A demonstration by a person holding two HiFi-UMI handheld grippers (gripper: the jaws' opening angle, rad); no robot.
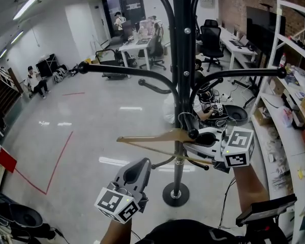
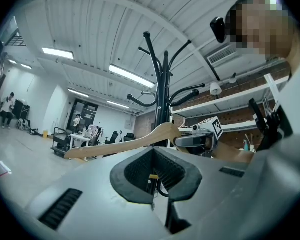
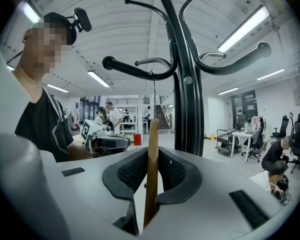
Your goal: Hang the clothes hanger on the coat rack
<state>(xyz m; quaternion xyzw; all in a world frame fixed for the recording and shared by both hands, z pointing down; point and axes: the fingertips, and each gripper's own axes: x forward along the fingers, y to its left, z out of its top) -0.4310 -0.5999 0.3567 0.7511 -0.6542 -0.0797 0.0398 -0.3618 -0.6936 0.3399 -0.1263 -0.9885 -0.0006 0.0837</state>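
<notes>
Held up beside the rack, not hung yet by the looks of it

Had the hanger pinched in the right gripper, jaws narrowed onto the wood, just beside the rack pole. Had the left gripper lower and off the hanger, jaws together on nothing. Needed to hold the bar level, lift the hook clear over an arm tip and settle it before letting go — no banging into the pole. Got the whole wooden profile only in the left gripper view; saw just a thin edge between the pads in the right gripper view. Couldn't spot the hook anywhere but the head view — close against the pole there.
</notes>
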